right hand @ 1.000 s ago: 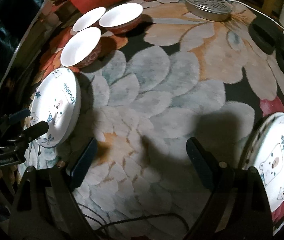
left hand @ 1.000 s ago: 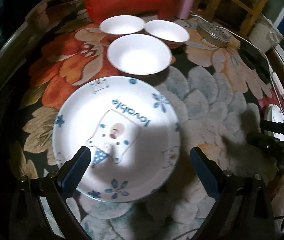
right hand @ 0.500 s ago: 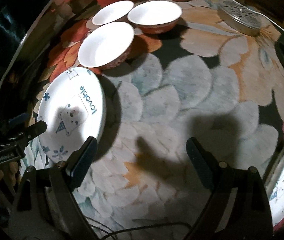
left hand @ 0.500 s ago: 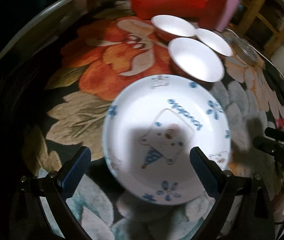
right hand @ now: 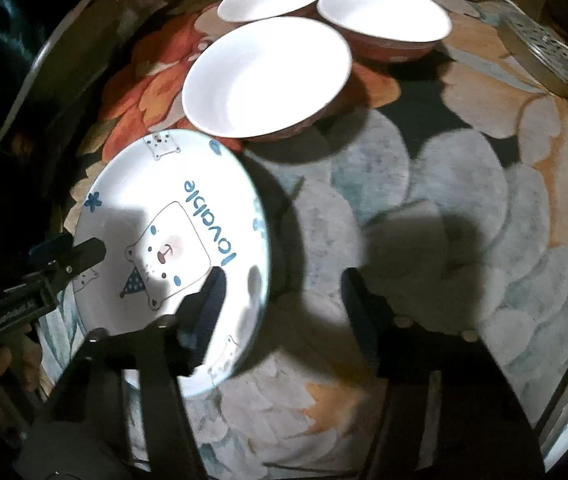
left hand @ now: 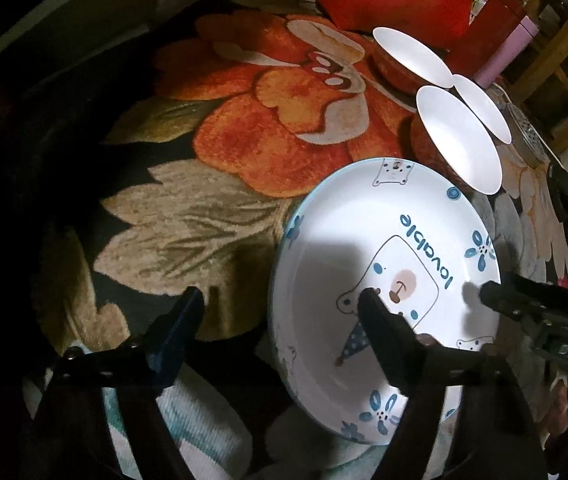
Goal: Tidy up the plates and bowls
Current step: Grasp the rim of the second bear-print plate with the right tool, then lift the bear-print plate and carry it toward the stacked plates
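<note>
left tool (left hand: pixel 280 312) closing, astride plate (left hand: pixel 348 240) rim; right tool (right hand: pixel 282 294) same; contact unclear; near rim hidden

Plate (right hand: pixel 164 216) is set on rug (right hand: pixel 424 208), w/ three bowls (right hand: pixel 268 76) grouped just behind it; a lid, prob. metal (right hand: pixel 540 52), is seen behind-right.

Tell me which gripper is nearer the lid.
Right. Right gripper straddles the plate rim on the lid side; left gripper straddles the opposite rim. Both jaws have just been closing.
</note>
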The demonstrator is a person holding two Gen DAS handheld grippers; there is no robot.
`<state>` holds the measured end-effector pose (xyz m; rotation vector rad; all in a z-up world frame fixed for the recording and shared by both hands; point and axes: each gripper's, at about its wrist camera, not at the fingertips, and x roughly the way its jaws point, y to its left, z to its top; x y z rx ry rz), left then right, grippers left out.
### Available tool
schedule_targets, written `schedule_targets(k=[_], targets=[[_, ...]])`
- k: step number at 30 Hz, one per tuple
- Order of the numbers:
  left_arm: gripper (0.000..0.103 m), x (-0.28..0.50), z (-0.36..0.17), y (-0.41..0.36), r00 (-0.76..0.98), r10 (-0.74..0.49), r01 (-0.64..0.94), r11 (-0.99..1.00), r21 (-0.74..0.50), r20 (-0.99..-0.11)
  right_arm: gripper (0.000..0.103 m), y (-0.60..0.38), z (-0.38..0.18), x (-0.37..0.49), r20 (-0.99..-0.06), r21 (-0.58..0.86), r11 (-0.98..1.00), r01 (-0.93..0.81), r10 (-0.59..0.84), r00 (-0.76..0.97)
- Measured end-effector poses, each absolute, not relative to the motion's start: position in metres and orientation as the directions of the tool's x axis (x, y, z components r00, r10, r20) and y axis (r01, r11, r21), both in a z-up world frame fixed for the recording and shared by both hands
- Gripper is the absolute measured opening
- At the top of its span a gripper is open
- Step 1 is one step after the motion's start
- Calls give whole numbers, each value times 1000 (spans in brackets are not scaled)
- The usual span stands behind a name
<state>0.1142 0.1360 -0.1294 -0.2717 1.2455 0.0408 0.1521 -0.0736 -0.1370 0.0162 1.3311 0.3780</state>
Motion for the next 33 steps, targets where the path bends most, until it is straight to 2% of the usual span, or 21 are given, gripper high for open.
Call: schedule_targets(k=[1, 3, 6, 7, 16, 33], targets=[[59, 116, -131, 135, 316, -121, -174, 968, -183, -941, 44, -71, -140, 153, -945, 226, 938, -261, 277, 176], [42, 119, -137, 134, 294, -129, -166, 969, -184, -947, 34, -67, -145, 153, -948, 230, 938, -261, 276, 159], [33, 121, -142, 133, 282, -137, -161, 969, -188, -950, 23, -62, -151, 153, -951, 230, 937, -261, 273, 142], [27, 122, -142, 133, 288, -151, -153, 967, -201, -946, 19, -60, -153, 153, -948, 241, 933, -269, 285, 139], [24, 120, -140, 128, 270, -165, -128, 970, -205, -949, 12, -62, -149, 149, -949, 233, 930, -283, 281, 143], [25, 103, -143, 98, 250, -164, -84, 978, -190, -954, 12, -87, -146, 131, -958, 225, 942, -248, 261, 121]])
